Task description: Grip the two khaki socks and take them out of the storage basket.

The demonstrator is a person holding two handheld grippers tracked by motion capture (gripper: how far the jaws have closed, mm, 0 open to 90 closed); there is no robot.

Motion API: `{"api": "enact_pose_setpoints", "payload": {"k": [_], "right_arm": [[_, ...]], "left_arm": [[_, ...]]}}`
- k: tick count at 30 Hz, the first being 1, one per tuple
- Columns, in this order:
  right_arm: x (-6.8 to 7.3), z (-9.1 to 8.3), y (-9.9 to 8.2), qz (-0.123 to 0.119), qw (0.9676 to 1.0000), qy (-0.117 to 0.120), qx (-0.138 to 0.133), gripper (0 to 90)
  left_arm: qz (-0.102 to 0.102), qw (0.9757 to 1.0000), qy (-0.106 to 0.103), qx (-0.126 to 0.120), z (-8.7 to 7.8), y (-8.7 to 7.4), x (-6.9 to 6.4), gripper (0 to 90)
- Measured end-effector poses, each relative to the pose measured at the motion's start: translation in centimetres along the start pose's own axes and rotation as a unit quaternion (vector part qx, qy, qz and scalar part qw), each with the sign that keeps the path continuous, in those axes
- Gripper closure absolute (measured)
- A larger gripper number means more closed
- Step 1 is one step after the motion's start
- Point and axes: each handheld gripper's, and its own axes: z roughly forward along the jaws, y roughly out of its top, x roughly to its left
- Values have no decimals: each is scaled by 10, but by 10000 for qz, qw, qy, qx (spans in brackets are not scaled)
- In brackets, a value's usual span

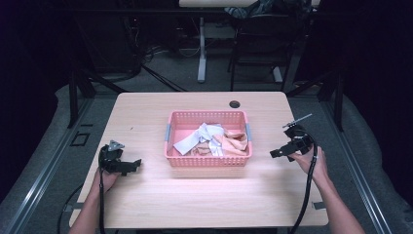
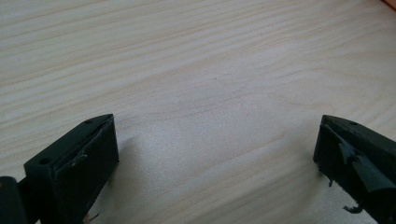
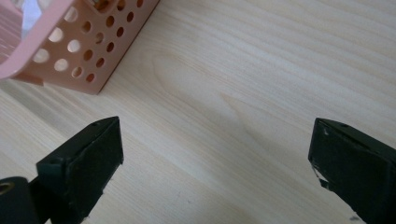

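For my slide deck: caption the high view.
Two open grippers, left and right, flank a pink basket of crumpled cloths.

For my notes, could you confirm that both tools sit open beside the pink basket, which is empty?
Not quite: the pink basket holds crumpled cloths, as the high view shows. The rest stands: the left tool and right tool are open either side of it.

we see a light wooden table (image 1: 204, 195) with a round cable hole (image 1: 234, 104) near its far edge, standing on grey floor (image 1: 170, 73). beyond it, a white desk leg (image 1: 201, 48), loose cables (image 1: 146, 53) and dark surroundings; light falls mainly on the tabletop.
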Motion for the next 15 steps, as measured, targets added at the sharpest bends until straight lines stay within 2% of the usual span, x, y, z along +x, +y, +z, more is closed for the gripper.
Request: {"api": "enact_pose_setpoints", "payload": {"k": [2, 3, 4, 6, 7, 9, 15], "right_arm": [[2, -1, 2, 35, 10000, 19, -71, 20], [2, -3, 3, -19, 10000, 6, 17, 13], [4, -2, 4, 38, 9999, 31, -96, 5], [4, -4, 7, 7, 10000, -1, -31, 2], [6, -4, 8, 41, 9999, 41, -105, 1], [8, -9, 11, -25, 9999, -12, -111, 0], [14, -16, 20, -68, 9996, 33, -262, 0]], "left_arm": [[8, 10000, -4, 1, 0, 0, 0, 0], [7, 10000, -4, -1, 0, 0, 0, 0], [9, 10000, -5, 0, 0, 0, 0, 0], [7, 10000, -4, -1, 0, 0, 0, 0], [10, 10000, -5, -1, 0, 0, 0, 0], [12, 10000, -5, 1, 0, 0, 0, 0], [19, 10000, 0, 11, 0, 0, 0, 0]]}}
